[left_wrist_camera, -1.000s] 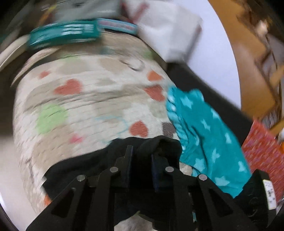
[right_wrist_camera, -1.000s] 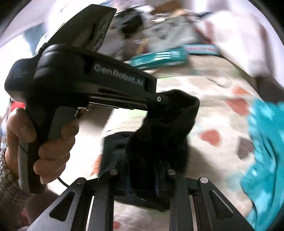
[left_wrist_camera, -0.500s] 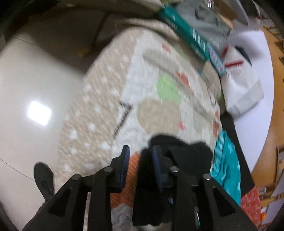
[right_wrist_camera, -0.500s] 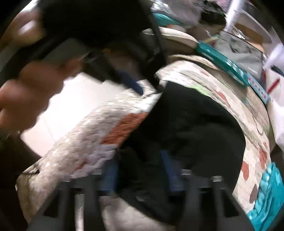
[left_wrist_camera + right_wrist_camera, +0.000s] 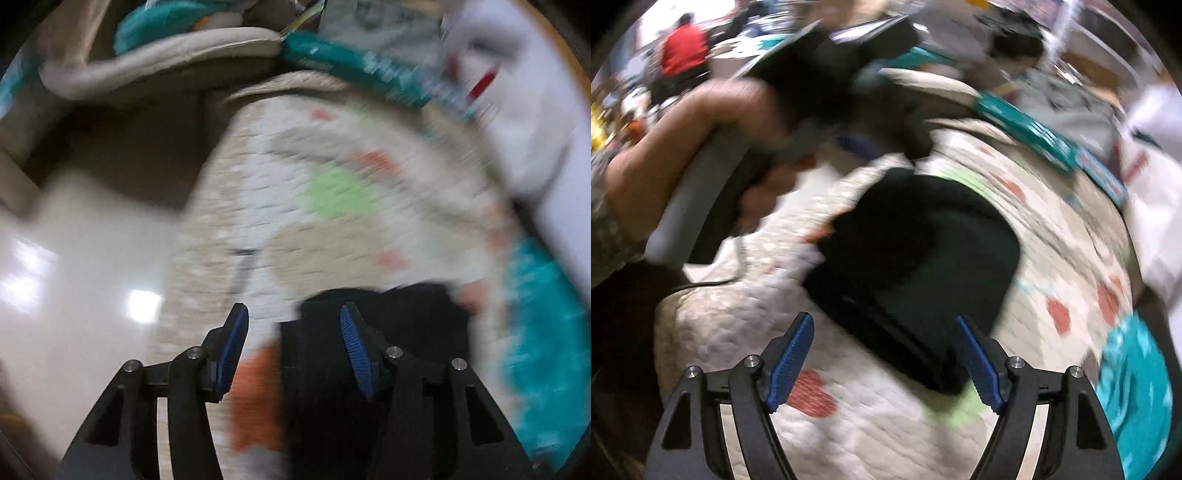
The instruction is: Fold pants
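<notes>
The folded black fabric pants [image 5: 916,258] lie in a flat bundle on the quilted cream blanket with red hearts [image 5: 849,435]. On the pants' left edge the left gripper [image 5: 293,350] hangs spread and holding nothing, while over their near edge the right gripper [image 5: 884,365] is likewise spread wide and unladen. Right of the pants lies a teal star-print cloth [image 5: 1134,384], blurred by motion

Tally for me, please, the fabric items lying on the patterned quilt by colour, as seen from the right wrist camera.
Black: 1, the folded black pants
Teal: 1, the teal star-print garment at the quilt's right edge
Total: 2
</notes>
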Action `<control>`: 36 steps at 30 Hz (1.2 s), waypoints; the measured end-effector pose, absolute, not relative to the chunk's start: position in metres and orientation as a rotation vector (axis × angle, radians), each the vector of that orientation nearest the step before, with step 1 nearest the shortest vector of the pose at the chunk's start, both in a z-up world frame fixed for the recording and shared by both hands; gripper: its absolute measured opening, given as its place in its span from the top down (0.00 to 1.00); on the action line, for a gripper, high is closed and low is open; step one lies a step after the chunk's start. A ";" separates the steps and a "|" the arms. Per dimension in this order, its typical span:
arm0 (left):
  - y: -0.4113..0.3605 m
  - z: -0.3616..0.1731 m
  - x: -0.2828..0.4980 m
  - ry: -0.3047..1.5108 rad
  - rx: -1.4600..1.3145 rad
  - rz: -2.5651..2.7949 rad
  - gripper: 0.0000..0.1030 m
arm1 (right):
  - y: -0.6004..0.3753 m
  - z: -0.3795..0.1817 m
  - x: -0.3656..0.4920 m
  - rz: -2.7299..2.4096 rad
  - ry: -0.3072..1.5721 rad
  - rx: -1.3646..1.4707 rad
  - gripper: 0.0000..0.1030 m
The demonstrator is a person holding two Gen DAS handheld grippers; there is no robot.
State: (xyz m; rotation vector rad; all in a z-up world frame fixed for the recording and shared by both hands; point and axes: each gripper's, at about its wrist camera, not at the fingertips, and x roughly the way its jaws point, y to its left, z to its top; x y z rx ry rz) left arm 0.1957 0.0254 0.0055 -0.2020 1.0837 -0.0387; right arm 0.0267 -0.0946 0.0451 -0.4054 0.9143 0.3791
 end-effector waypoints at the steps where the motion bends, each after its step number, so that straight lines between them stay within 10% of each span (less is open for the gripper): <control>1: 0.023 -0.002 0.197 1.100 -0.127 0.025 0.50 | -0.107 0.046 0.035 0.350 0.931 -0.357 0.20; 36: -0.023 0.052 0.043 0.932 -0.080 0.024 0.38 | -0.200 0.050 0.048 0.114 0.916 0.091 0.15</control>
